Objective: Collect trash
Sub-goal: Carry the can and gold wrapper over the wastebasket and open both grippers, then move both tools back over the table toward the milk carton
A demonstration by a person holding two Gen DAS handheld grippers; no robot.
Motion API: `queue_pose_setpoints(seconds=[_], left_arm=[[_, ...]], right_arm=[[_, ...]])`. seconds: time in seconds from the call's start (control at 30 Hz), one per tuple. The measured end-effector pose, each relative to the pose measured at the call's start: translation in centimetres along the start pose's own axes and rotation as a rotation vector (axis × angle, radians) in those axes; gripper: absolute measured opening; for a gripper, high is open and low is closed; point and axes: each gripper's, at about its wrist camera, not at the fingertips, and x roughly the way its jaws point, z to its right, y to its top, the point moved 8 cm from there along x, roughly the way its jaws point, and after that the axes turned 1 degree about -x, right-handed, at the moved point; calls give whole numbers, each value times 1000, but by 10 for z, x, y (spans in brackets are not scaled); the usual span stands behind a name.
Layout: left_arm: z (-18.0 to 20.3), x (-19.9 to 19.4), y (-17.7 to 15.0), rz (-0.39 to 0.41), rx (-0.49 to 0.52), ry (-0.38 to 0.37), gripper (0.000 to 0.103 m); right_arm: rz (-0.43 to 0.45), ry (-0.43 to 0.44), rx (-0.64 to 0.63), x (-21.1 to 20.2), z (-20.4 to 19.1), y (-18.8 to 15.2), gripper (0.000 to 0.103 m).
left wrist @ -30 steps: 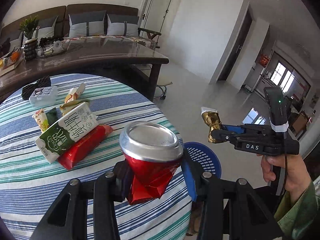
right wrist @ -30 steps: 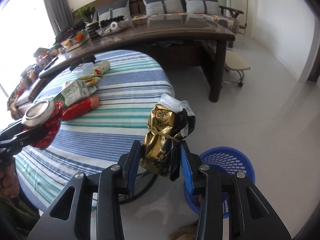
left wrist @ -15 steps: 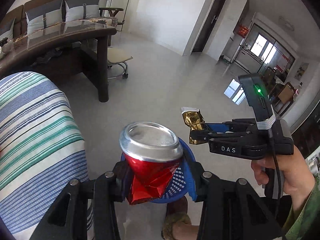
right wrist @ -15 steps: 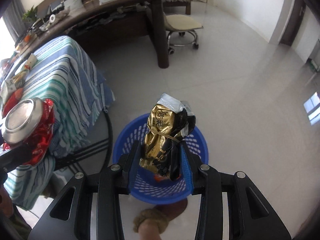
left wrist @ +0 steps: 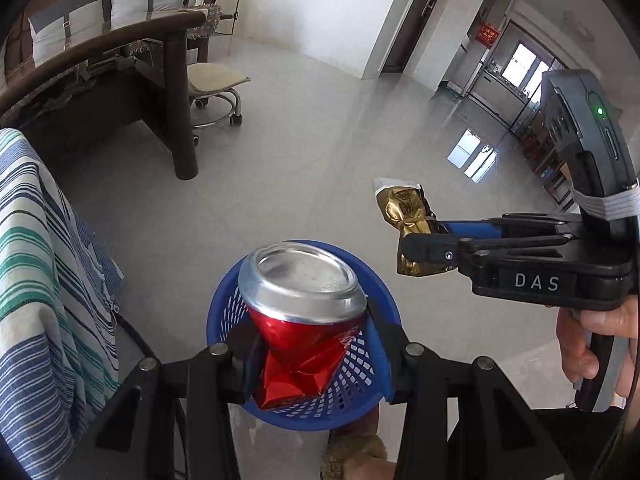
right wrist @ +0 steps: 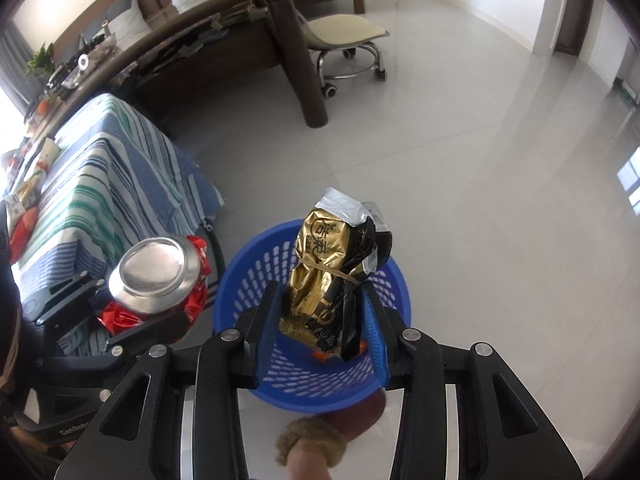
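Red crushed can (left wrist: 304, 332) in left gripper (left wrist: 310, 354), gold wrapper (right wrist: 332, 276) in right gripper (right wrist: 322, 336), over blue basket (right wrist: 256, 264)

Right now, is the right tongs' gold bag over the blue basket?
Yes: in the right wrist view the gold bag sits clamped in the right tongs, with the basket directly beneath.

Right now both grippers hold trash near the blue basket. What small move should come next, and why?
Probably open the right gripper first. Its gold wrapper hangs over the blue basket, so it should fall inside. The left gripper holds the crushed red can over the basket in its own view, yet beside the rim from the right wrist, so check it first.
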Motion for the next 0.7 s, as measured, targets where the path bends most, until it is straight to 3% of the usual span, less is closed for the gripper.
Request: queue_pose_setpoints(seconds=[0.03, 0.1, 0.13, 0.33, 0.43, 0.5, 0.6, 0.7], left_arm=[[1, 4, 0, 2, 5, -1, 46], [3, 13, -1, -12, 9, 1, 63], [3, 15, -1, -8, 10, 14, 72], [5, 1, 6, 37, 7, 29, 72], [3, -19, 15, 76, -7, 28, 72], [1, -40, 14, 109, -6, 33, 72], [-3, -78, 9, 151, 5, 51, 72], [-15, -116, -9, 183, 14, 92, 72]], right_arm=[[1, -6, 2, 0, 1, 0, 41], [5, -6, 12, 2, 4, 2, 60], [10, -6, 19, 1, 5, 3, 62], [58, -28, 28, -12, 9, 9, 64], [115, -70, 17, -26, 9, 16, 77], [167, -117, 8, -37, 6, 23, 95], [251, -149, -8, -57, -4, 33, 96], [324, -129, -20, -73, -24, 41, 96]])
